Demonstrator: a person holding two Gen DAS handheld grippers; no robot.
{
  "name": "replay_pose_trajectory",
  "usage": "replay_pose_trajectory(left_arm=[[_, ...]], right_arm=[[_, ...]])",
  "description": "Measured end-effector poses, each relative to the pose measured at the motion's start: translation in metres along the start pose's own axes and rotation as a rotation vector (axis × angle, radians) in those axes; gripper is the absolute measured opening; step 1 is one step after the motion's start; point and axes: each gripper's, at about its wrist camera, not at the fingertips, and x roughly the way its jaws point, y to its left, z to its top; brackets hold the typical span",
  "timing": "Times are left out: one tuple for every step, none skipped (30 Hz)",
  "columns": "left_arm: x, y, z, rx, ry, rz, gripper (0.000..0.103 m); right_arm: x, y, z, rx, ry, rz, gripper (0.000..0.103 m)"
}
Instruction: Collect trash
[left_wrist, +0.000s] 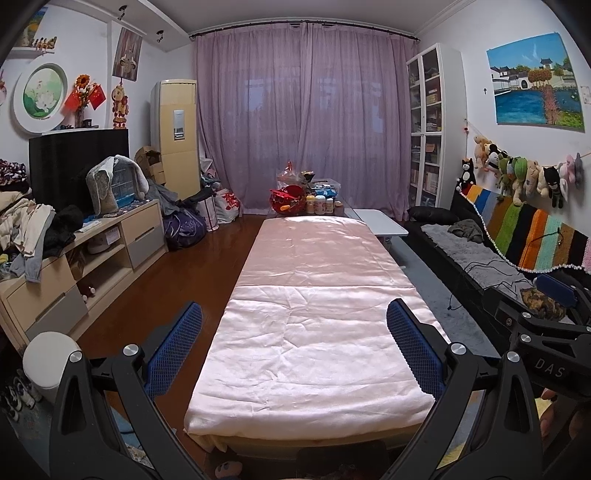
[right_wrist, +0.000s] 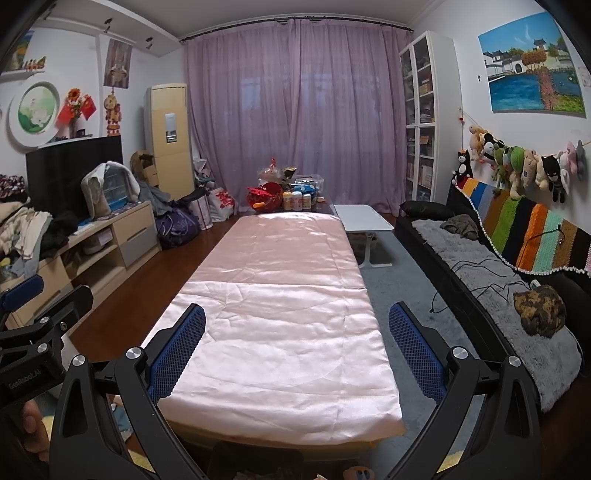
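Observation:
My left gripper (left_wrist: 294, 349) is open and empty, held above the near end of a long table under a pink satin cloth (left_wrist: 310, 314). My right gripper (right_wrist: 296, 349) is open and empty over the same cloth (right_wrist: 280, 317). A white lidded bin (left_wrist: 48, 358) stands on the floor at the left. No loose trash shows on the cloth. At the table's far end is a pile of bottles, a red basket and plastic bags (left_wrist: 303, 195), also in the right wrist view (right_wrist: 288, 194).
A TV cabinet with clothes (left_wrist: 74, 240) lines the left wall. A black sofa with grey throw (right_wrist: 491, 269) and a camouflage cap (right_wrist: 539, 310) runs along the right. A small white table (right_wrist: 364, 218) stands beside the long table. Bags (left_wrist: 184, 221) sit near the curtain.

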Motion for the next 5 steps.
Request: replay_pose_trajectory(left_arm=[[0.0008,-0.0010,-0.0001,-0.002,0.004,0.000,0.095],[0.0017,-0.0006,-0.0004,-0.001,0.008,0.004,0.095],[0.0024,-0.0012,-0.0004,0.000,0.011,0.009,0.095],[0.0029,-0.0007,-0.0006,0.000,0.014,0.012,0.095],[0.0032,-0.0009,-0.0006,-0.001,0.018,0.010,0.095]], right_arm=[[-0.0001,0.0001,-0.0002,0.000,0.000,-0.001,0.100],[-0.0003,0.0001,-0.0003,0.000,0.000,0.000,0.100],[-0.0001,0.0000,0.0000,0.000,0.000,0.000,0.100],[0.0000,0.0000,0.0000,0.000,0.000,0.000,0.100],[0.0000,0.0000,0.0000,0.000,0.000,0.000,0.100]])
